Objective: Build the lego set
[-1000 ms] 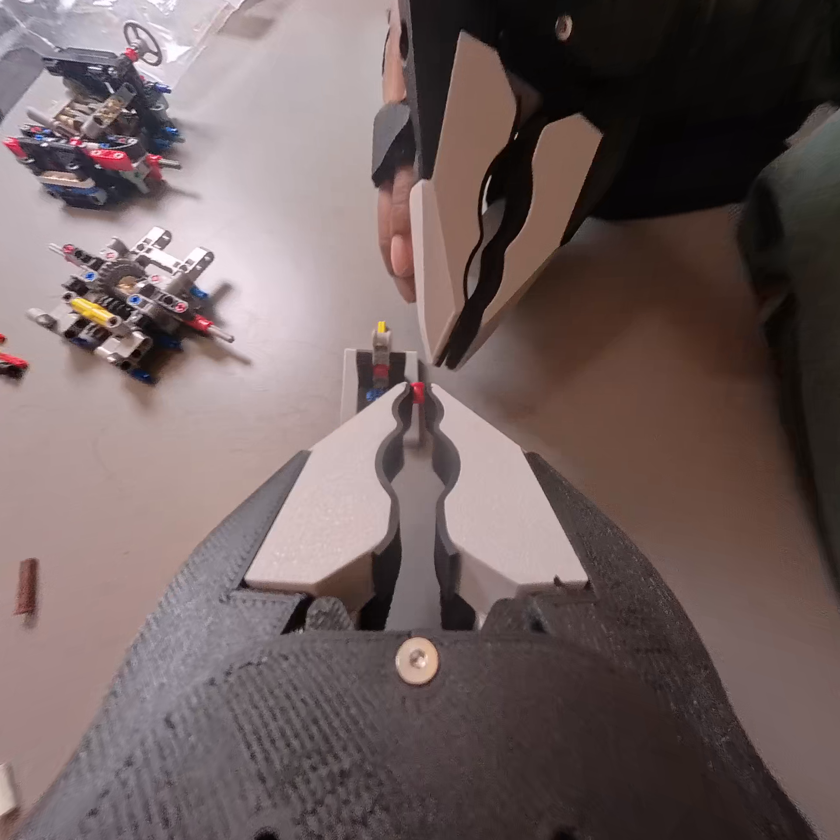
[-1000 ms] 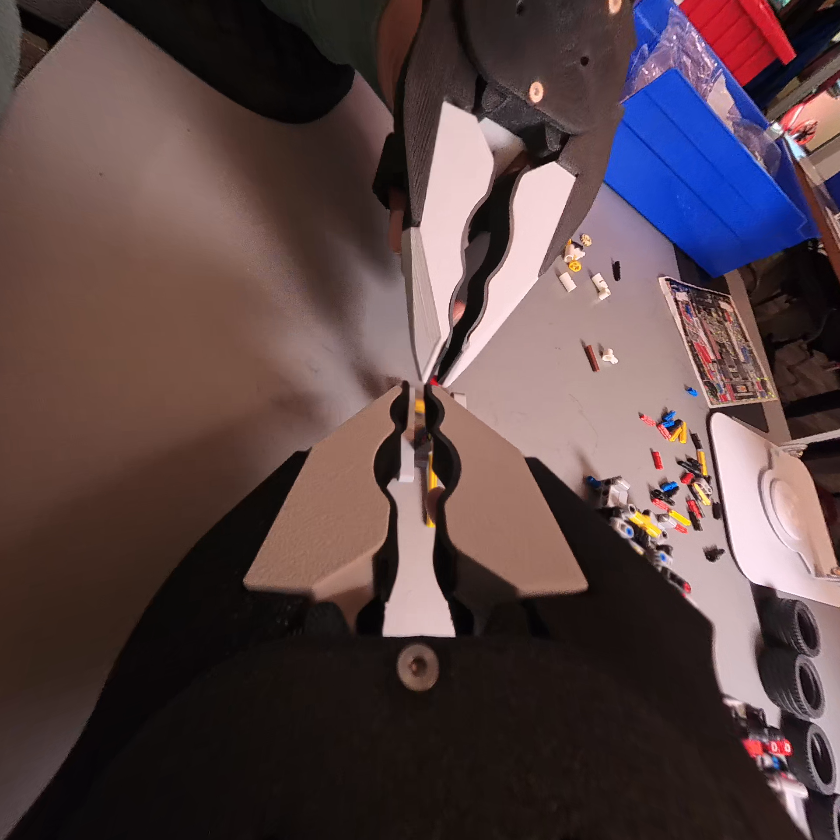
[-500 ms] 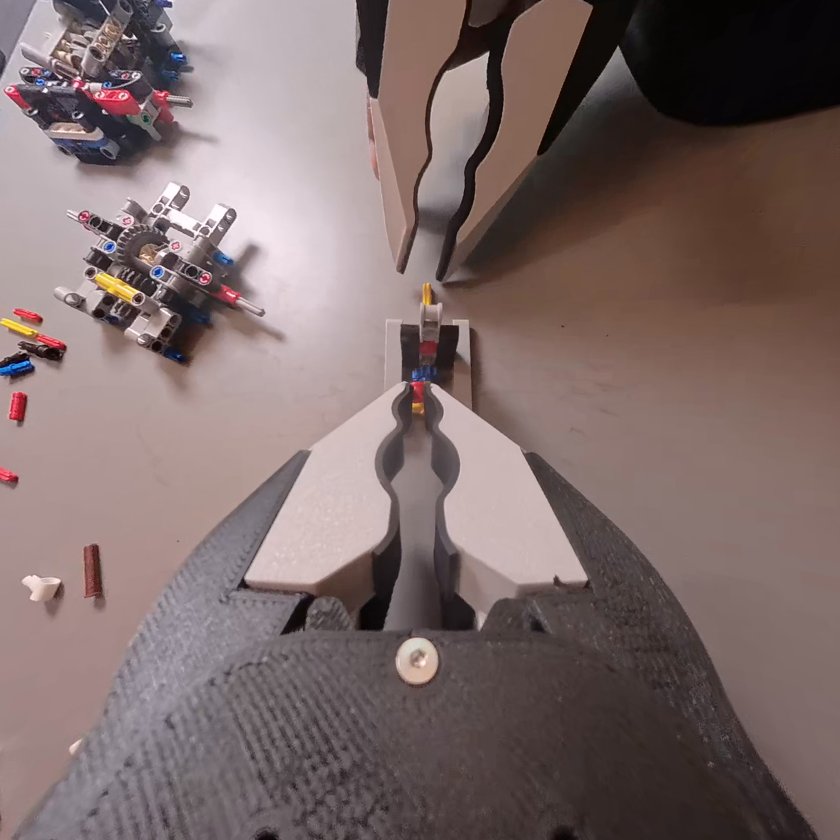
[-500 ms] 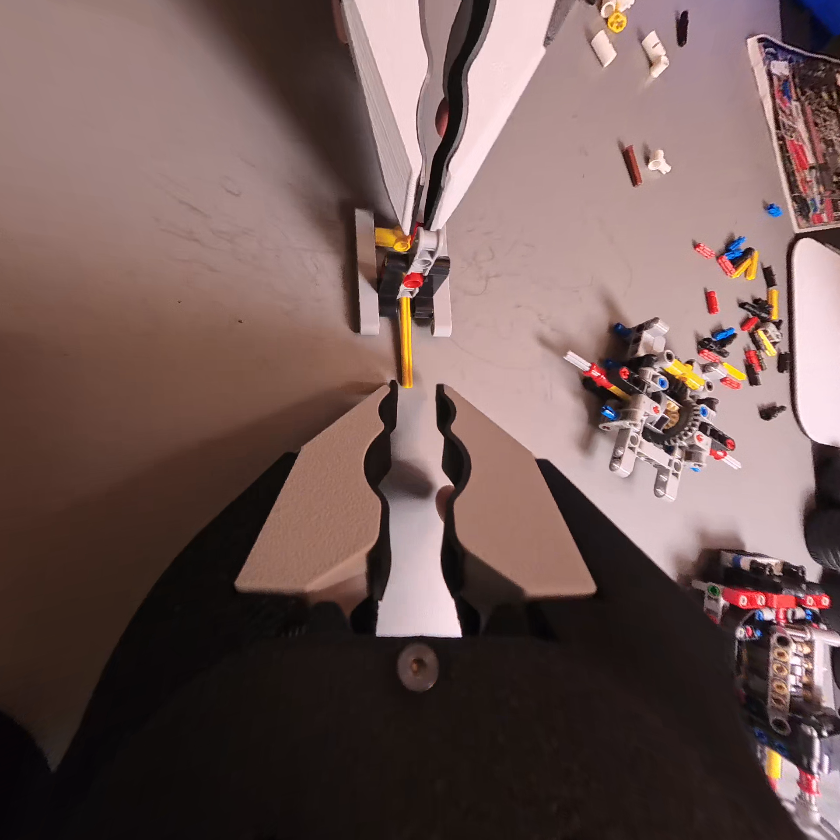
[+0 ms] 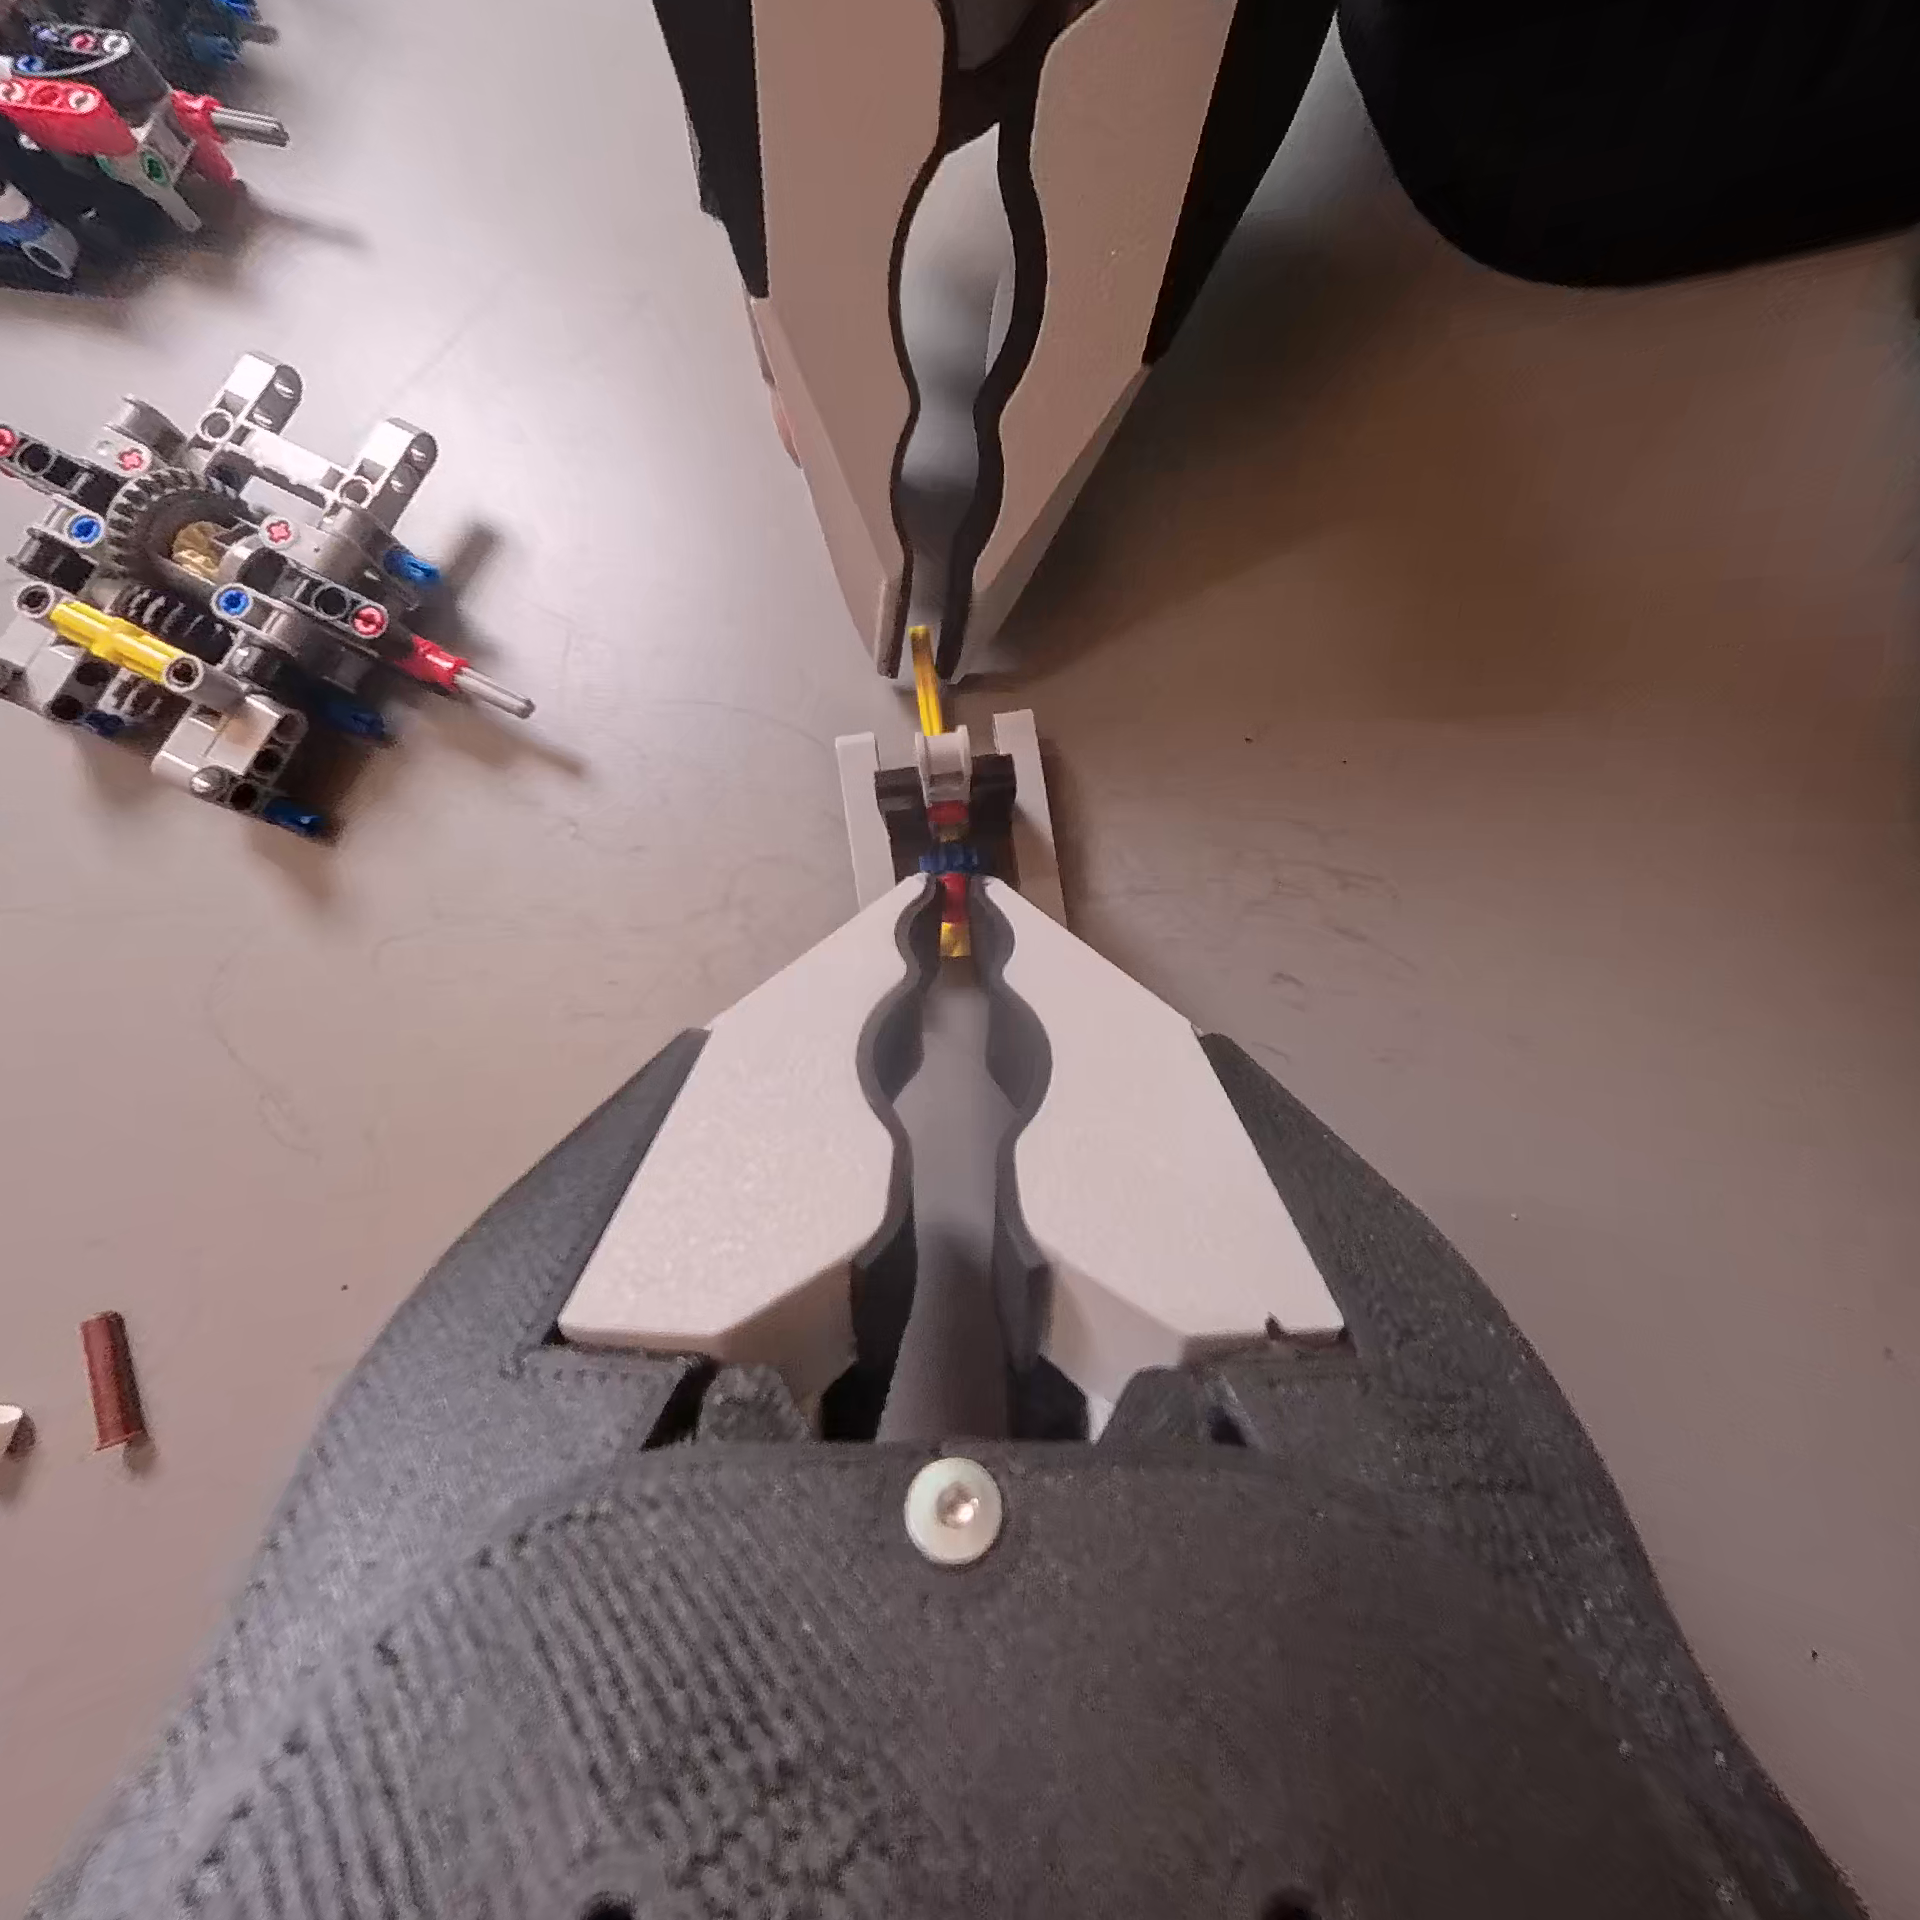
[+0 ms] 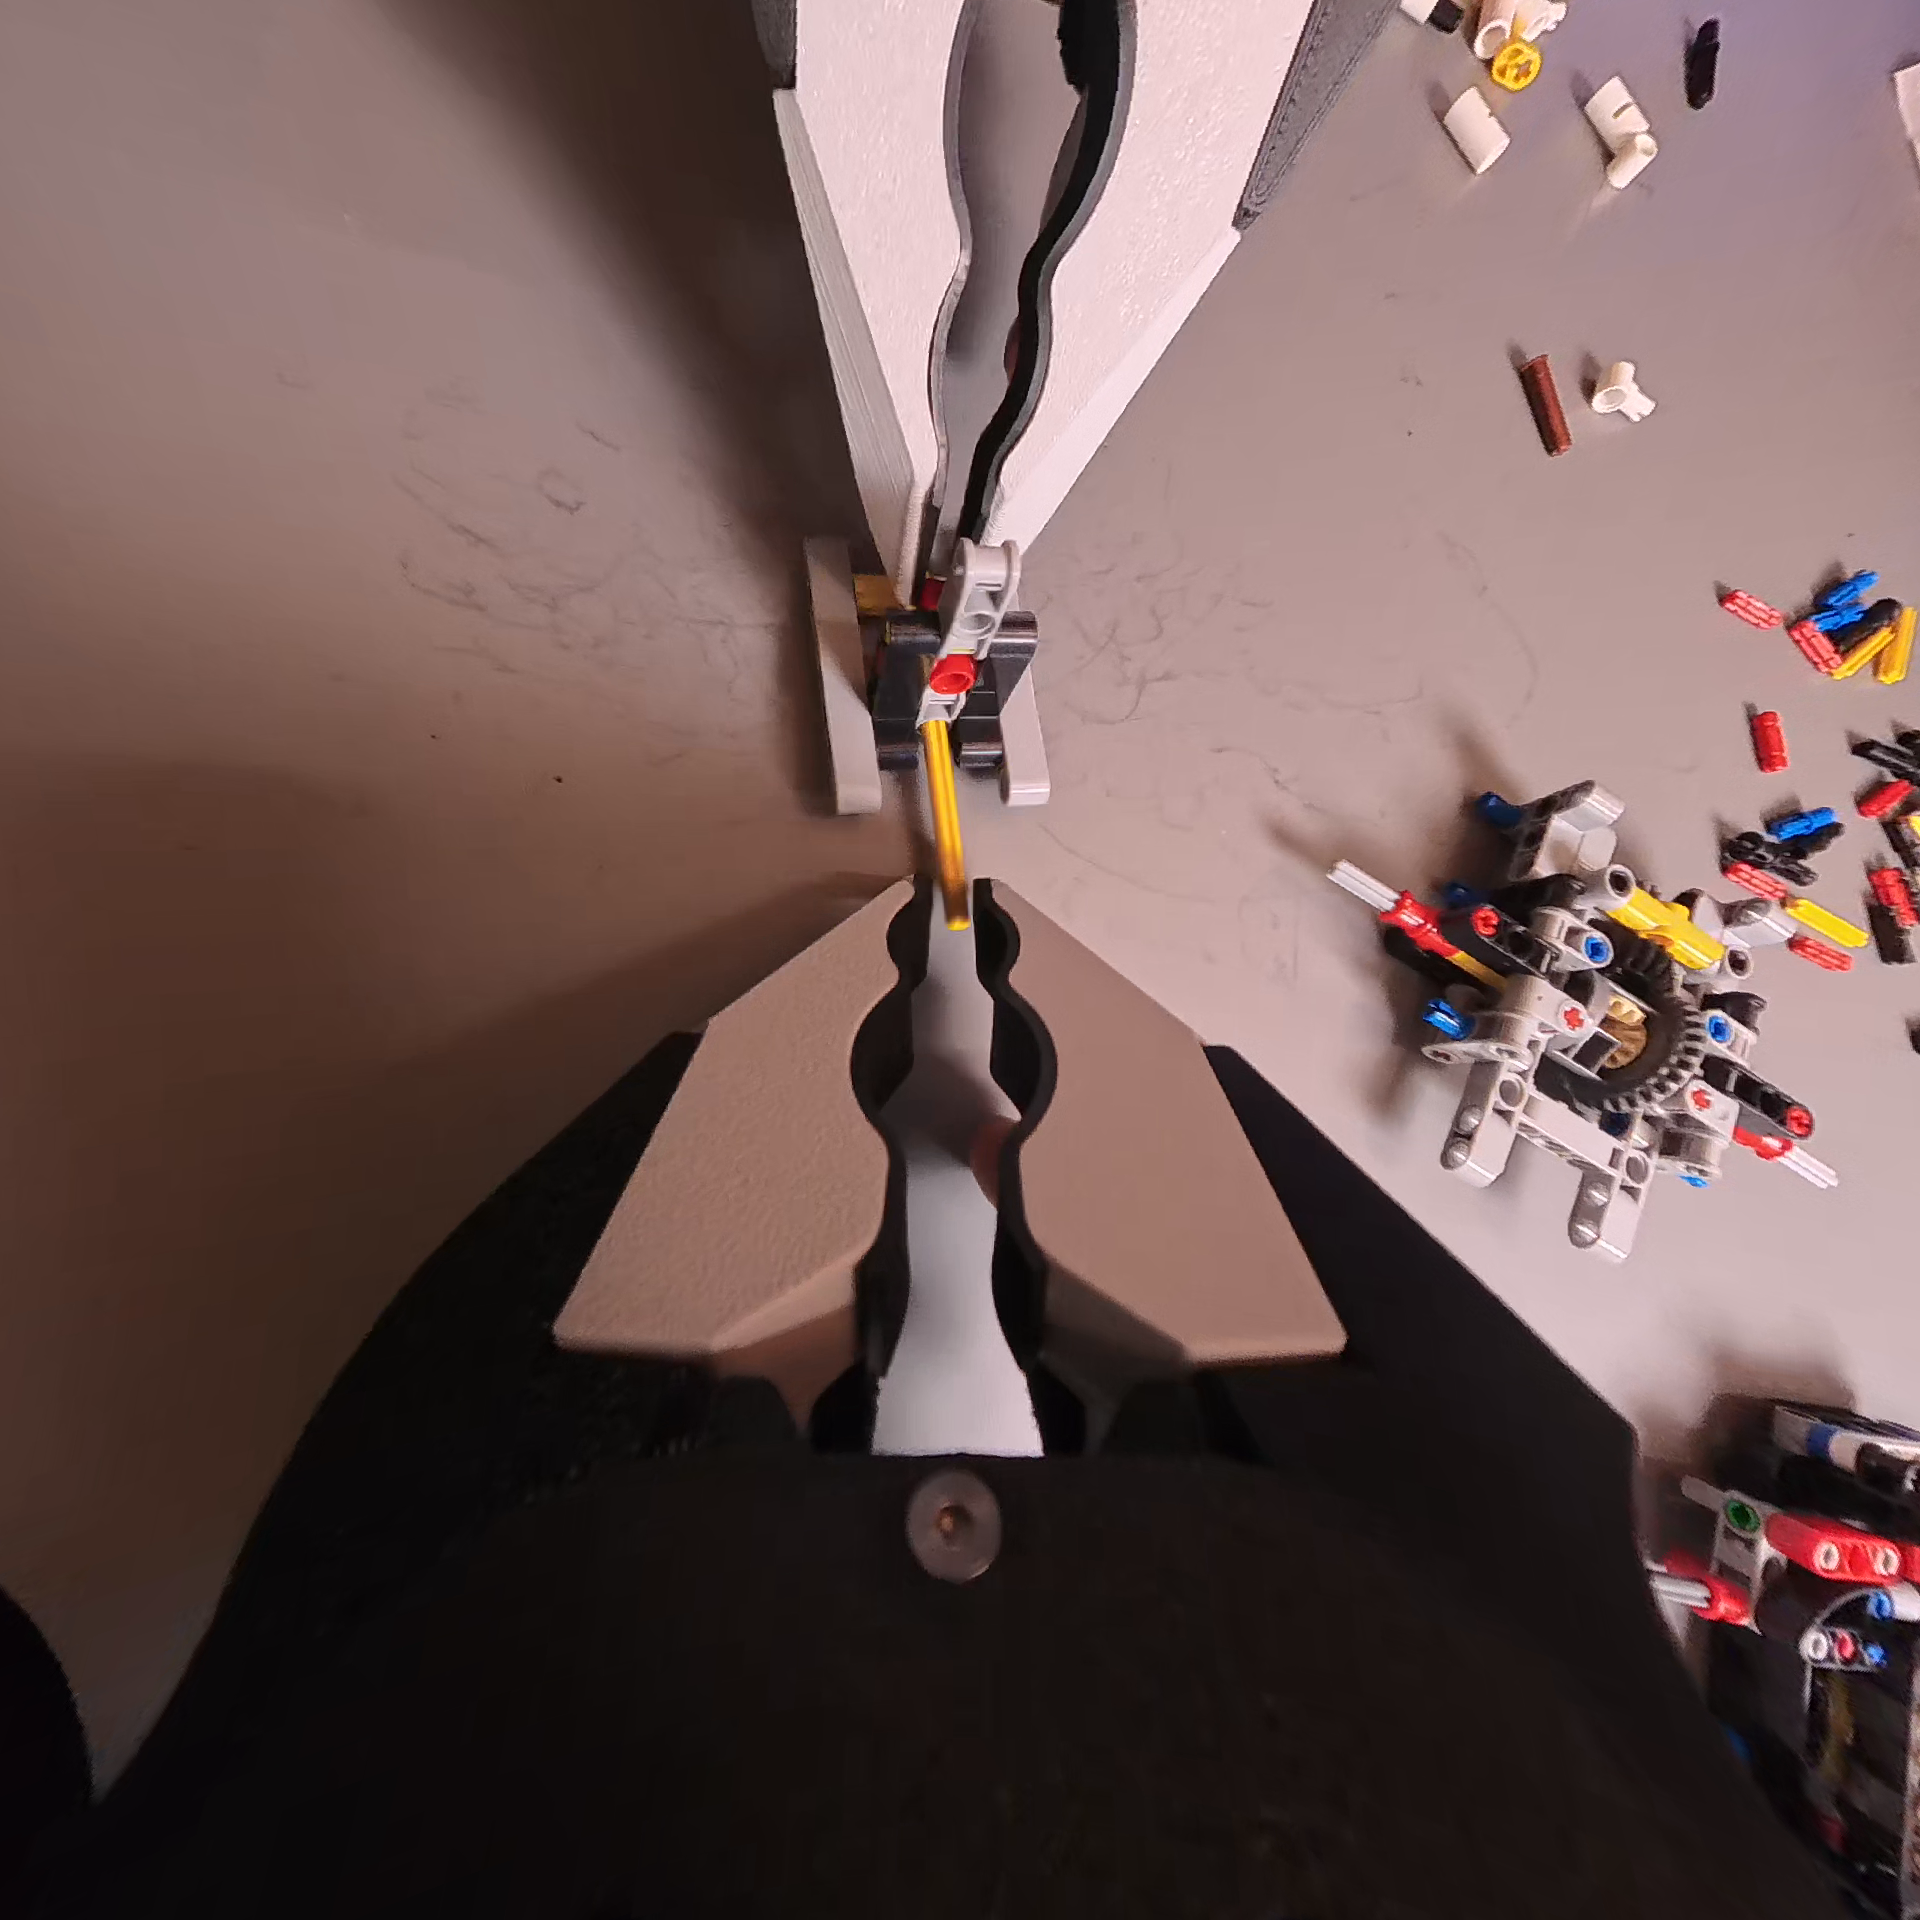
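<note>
A small brick assembly (image 5: pixel 945 769) of two grey beams, a black block, a grey connector, a red bush and a blue gear rests on the table. A yellow axle (image 6: pixel 943 810) runs through it and sticks out at both ends. My left gripper (image 5: pixel 951 888) is shut on its near end, at the red bush and the yellow axle stub. It also shows in the right wrist view (image 6: pixel 935 582), at the far end of the assembly (image 6: pixel 971 623). My right gripper (image 6: pixel 948 894) is shut on the tip of the yellow axle. The left wrist view shows it (image 5: pixel 925 665) facing mine.
A geared grey and black assembly (image 5: pixel 208 582) lies to my left, and shows in the right wrist view (image 6: pixel 1600 1018). A larger chassis (image 6: pixel 1818 1579) sits near the edge. Loose coloured pins (image 6: pixel 1849 644), a brown pin (image 5: pixel 112 1377) and white connectors (image 6: pixel 1538 104) lie scattered. A dark sleeve (image 5: pixel 1662 125) is behind the right gripper. The left gripper's tips are roughly 5 cm from the right gripper's.
The right gripper let go, drew back along the yellow axle and closed again on its tip. The left gripper kept its grip as the assembly came down to the table.
</note>
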`<state>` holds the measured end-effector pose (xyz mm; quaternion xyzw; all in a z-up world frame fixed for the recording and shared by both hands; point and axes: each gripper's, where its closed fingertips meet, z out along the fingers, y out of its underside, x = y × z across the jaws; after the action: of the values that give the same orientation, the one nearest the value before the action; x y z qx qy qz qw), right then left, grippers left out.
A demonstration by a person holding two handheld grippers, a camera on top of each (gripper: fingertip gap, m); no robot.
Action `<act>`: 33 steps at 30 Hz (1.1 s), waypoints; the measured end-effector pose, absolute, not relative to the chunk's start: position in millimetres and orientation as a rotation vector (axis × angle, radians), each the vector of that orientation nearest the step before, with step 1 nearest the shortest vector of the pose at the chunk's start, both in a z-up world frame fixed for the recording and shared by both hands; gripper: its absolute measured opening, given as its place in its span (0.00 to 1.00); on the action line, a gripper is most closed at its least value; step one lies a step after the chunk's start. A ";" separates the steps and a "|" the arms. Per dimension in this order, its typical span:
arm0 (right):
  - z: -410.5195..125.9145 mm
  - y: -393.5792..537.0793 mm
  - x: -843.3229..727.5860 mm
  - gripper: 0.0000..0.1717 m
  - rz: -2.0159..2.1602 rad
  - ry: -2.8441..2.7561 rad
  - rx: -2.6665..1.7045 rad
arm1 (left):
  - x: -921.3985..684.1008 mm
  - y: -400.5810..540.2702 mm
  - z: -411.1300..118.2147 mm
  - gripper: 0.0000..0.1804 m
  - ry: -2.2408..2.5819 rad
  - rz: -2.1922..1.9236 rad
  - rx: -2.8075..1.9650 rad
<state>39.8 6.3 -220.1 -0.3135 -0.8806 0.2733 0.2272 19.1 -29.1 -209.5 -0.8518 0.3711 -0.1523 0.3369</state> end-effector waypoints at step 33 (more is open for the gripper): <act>-220.4 4.0 40.3 0.02 0.729 -2.407 -0.858 | 14.8 -25.7 -209.4 0.02 0.852 -0.447 -2.353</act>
<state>40.3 4.0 -220.4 -0.3136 -0.8793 0.2663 0.2398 14.8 -25.7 -209.4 -0.8843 0.3204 -0.1680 0.2953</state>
